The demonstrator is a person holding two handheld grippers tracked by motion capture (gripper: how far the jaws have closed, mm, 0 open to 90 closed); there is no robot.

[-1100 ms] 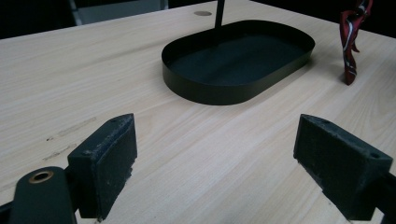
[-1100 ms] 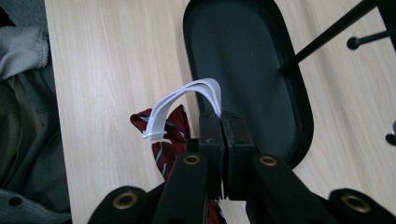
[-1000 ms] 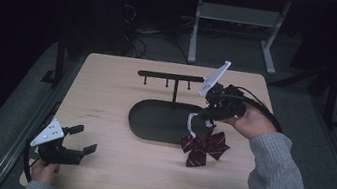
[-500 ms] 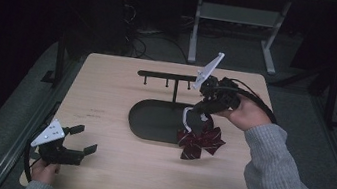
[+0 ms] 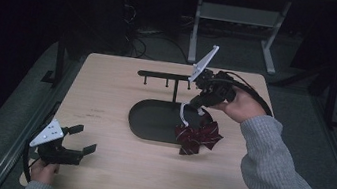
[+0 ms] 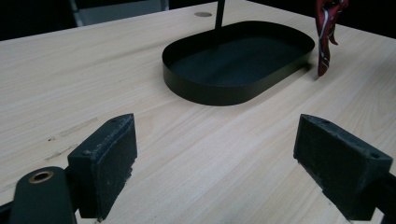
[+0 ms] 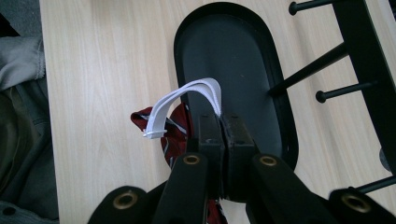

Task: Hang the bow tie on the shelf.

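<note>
Right tool point(image 5: 194, 103) raised bow's point(image 5: 198, 137) strap point(image 7: 187, 100), clamped.

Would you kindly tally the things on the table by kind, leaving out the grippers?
Black stand with pegs and tray base: 1
Dark red bow tie, lifted by its white strap: 1
Total: 2

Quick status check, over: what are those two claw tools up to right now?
Right gripper jaws shut on white elastic strap of dark red plaid bow, lifting. Left gripper open, idle. Black hook stand close by.
</note>
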